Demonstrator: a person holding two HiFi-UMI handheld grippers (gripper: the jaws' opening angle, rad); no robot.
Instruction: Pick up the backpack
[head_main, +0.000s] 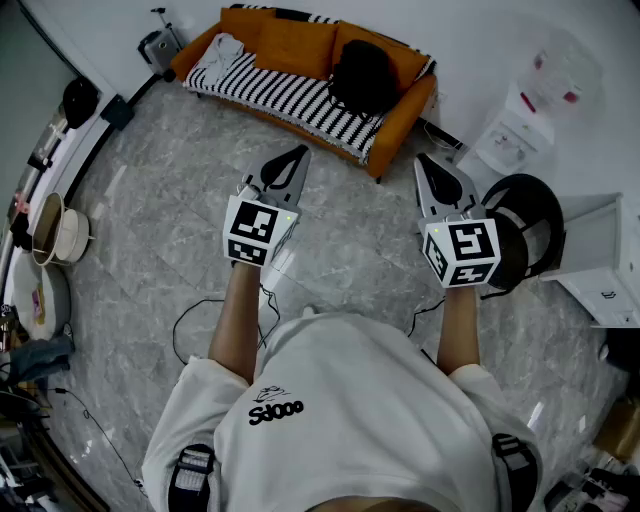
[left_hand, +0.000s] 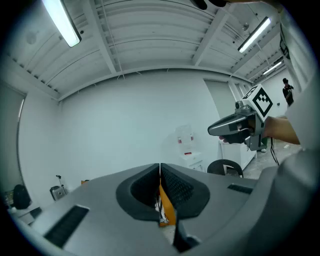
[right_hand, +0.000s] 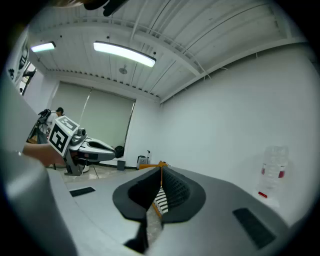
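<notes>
A black backpack (head_main: 363, 74) sits on the right half of an orange sofa (head_main: 402, 112), leaning against its back cushion. My left gripper (head_main: 299, 152) is held level above the marble floor, short of the sofa's front, jaws together and nothing between them. My right gripper (head_main: 421, 160) hangs level near the sofa's right end, also shut and empty. In the left gripper view the closed left gripper (left_hand: 160, 167) points at a white wall, with the right gripper (left_hand: 212, 131) to its side. The right gripper view shows its closed tips (right_hand: 161, 167) and the left gripper (right_hand: 120, 155).
A black and white striped blanket (head_main: 290, 92) covers the sofa seat, with a white cloth (head_main: 222, 50) at its left end. A black round stool (head_main: 530, 225) stands by my right hand. White boxes (head_main: 520, 135) and a white cabinet (head_main: 603, 262) fill the right side. Cables (head_main: 195, 315) trail on the floor.
</notes>
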